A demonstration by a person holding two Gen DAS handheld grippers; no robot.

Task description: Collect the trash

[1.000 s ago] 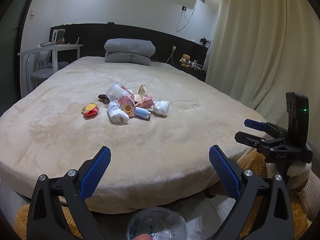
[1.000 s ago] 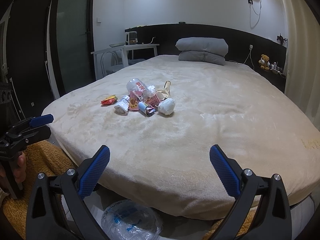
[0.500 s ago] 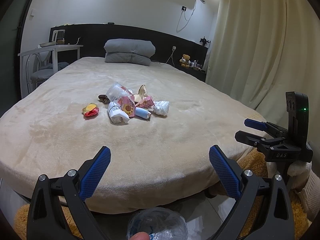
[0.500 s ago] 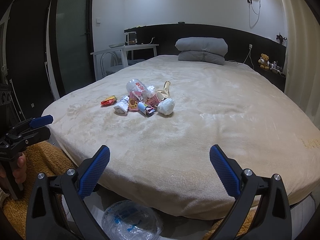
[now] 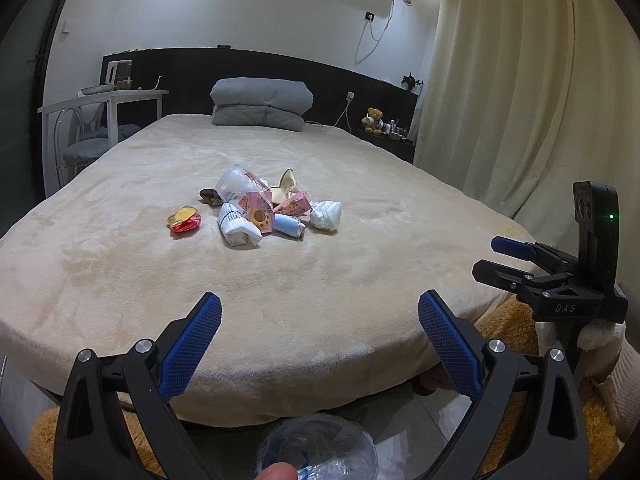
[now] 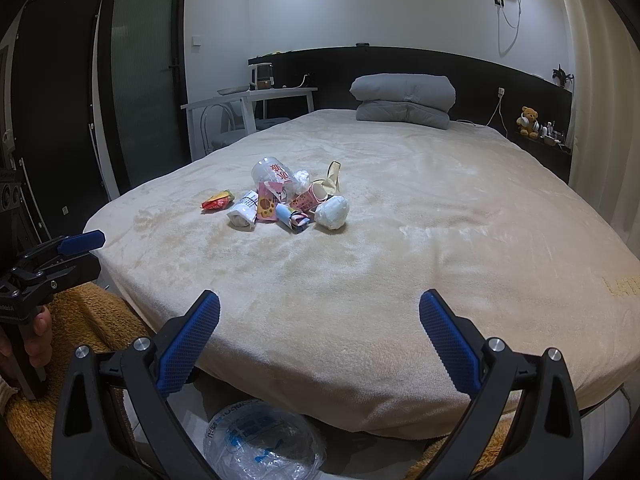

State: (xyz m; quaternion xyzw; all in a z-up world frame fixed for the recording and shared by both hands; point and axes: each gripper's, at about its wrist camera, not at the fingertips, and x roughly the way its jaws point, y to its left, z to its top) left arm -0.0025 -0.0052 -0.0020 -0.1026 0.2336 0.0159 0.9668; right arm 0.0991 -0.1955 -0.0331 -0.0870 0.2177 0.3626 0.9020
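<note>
A pile of trash [image 5: 260, 208] lies in the middle of the beige bed [image 5: 320, 280]: a clear plastic cup, pink cartons, a white crumpled wad [image 5: 326, 215], a rolled white wrapper [image 5: 236, 228] and a red-yellow wrapper [image 5: 184, 219] apart at the left. The pile also shows in the right wrist view [image 6: 280, 200]. My left gripper [image 5: 319, 332] is open and empty at the bed's foot, far from the pile. My right gripper [image 6: 319, 332] is open and empty, also at the foot edge.
A clear plastic bag [image 6: 264, 440] sits on the floor below the grippers, and also shows in the left wrist view [image 5: 316, 448]. Folded grey bedding [image 5: 260, 106] lies at the headboard. A white desk and chair [image 5: 100, 120] stand left, curtains [image 5: 520, 100] right.
</note>
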